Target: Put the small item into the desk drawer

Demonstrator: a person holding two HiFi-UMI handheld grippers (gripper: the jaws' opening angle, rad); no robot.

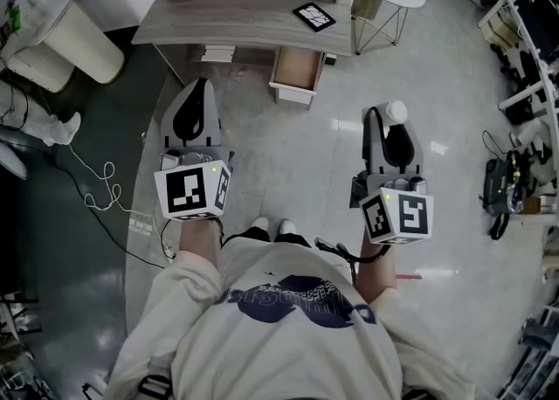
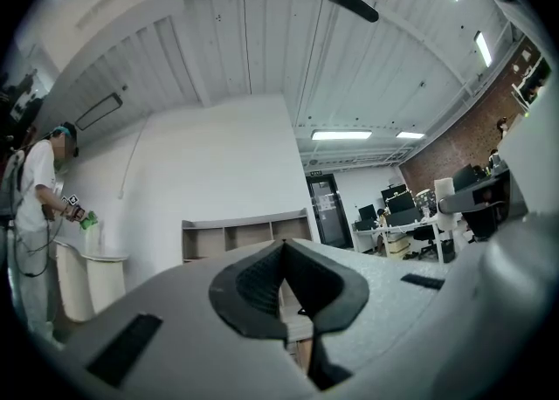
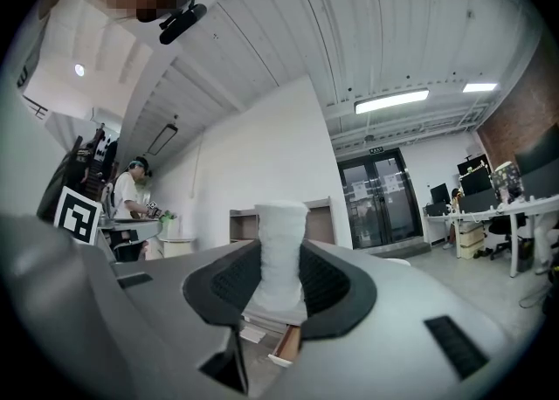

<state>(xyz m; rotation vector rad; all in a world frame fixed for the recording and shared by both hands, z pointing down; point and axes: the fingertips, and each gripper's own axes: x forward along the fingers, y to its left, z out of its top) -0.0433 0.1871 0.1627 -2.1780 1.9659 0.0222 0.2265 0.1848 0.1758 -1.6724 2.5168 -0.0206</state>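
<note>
The right gripper [image 3: 279,293] has its jaws shut on a small white roll [image 3: 281,237]. The roll stands straight up between the two dark pads. The pads hug its lower half and its top pokes out above them. In the head view the roll is at the right of the frame, just above the middle.

The left gripper [image 2: 282,248] has its jaws pressed together with nothing between them.

The desk drawer [image 1: 297,66] is pulled out. It sits in the upper middle of the head view, under the grey desk [image 1: 236,27]. The roll is well apart from it, so the step of putting it in is not yet done.

The roll looks like wound cloth or paper. I think it is very light and a bit soft, so a hard squeeze could squash it. Its skin looks rough, so it should not slip easily. It probably will not break if it drops. The best place to hold it looks like its round sides, near the middle, as the pads do now.
</note>
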